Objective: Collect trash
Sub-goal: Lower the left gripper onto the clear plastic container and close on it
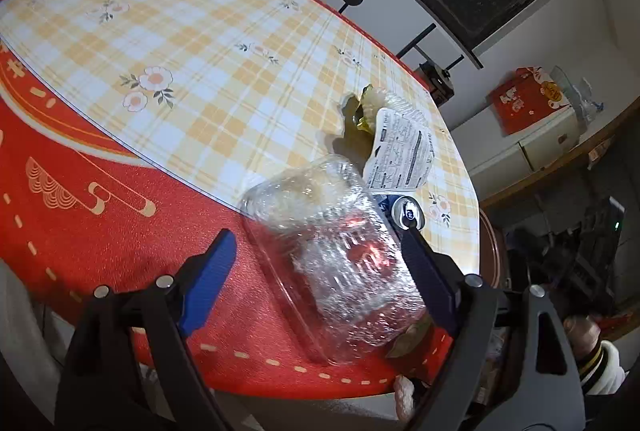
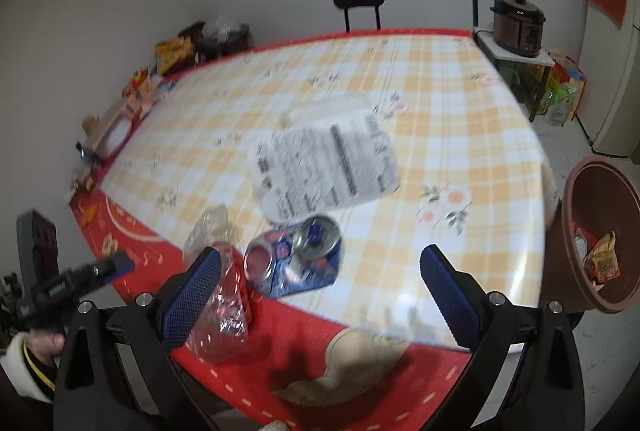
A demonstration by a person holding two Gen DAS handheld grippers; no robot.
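A crumpled clear plastic container (image 1: 332,263) lies on the red tablecloth border near the table's front edge. My left gripper (image 1: 316,235) straddles it with jaws wide. The left finger (image 1: 212,271) stands clear of the container and the right finger (image 1: 428,271) sits at its side. Just beyond lie a crushed blue can (image 1: 408,213), a printed paper leaflet (image 1: 400,151) and a yellowish wrapper (image 1: 360,111). My right gripper (image 2: 320,255) hangs open above the crushed can (image 2: 308,255). The container (image 2: 220,303) is by its left finger and the leaflet (image 2: 324,167) lies farther on.
A brown bin (image 2: 560,251) holding wrappers stands off the table's right side. Snack packets (image 2: 172,51) crowd the far left corner. A black chair (image 2: 359,3) and a cooker (image 2: 518,25) on a stand are behind the table. A hand holds the left gripper (image 2: 116,265) at the left.
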